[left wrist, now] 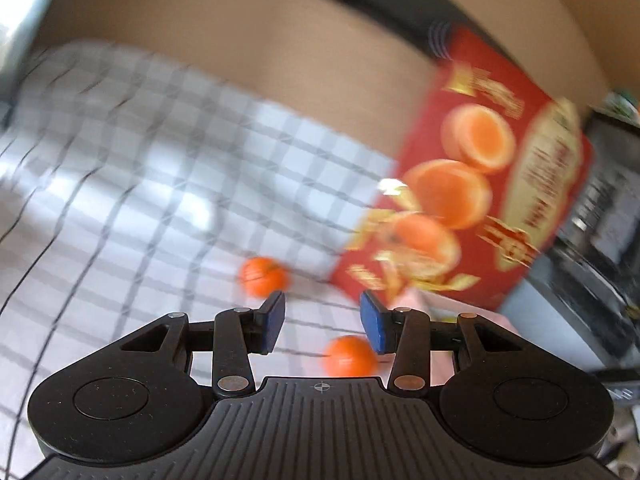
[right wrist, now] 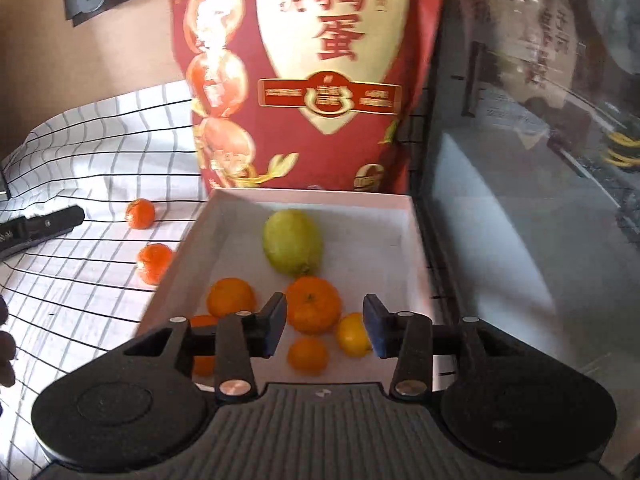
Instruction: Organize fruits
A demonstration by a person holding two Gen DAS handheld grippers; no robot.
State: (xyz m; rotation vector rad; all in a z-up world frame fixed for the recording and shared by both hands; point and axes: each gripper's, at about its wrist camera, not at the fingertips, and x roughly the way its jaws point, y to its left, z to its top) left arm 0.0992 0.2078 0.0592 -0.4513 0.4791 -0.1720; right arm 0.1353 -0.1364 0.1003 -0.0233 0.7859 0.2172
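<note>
In the blurred left wrist view my left gripper (left wrist: 322, 322) is open and empty above the checked cloth. One small mandarin (left wrist: 349, 356) lies just below its right finger, another mandarin (left wrist: 262, 276) beyond its left finger. In the right wrist view my right gripper (right wrist: 325, 326) is open and empty over a white tray (right wrist: 414, 236). The tray holds a green-yellow lemon (right wrist: 292, 242), a large orange (right wrist: 314, 304), a small yellow fruit (right wrist: 352, 334) and several mandarins (right wrist: 230, 296). Two mandarins (right wrist: 154, 262) lie on the cloth left of the tray.
A tall red box (right wrist: 304, 72) printed with egg pictures stands behind the tray; it also shows in the left wrist view (left wrist: 480, 184). A glass-fronted black appliance (right wrist: 540, 160) is to the right. The other gripper's tip (right wrist: 40, 228) lies at the left. The checked cloth (right wrist: 88, 152) covers the table.
</note>
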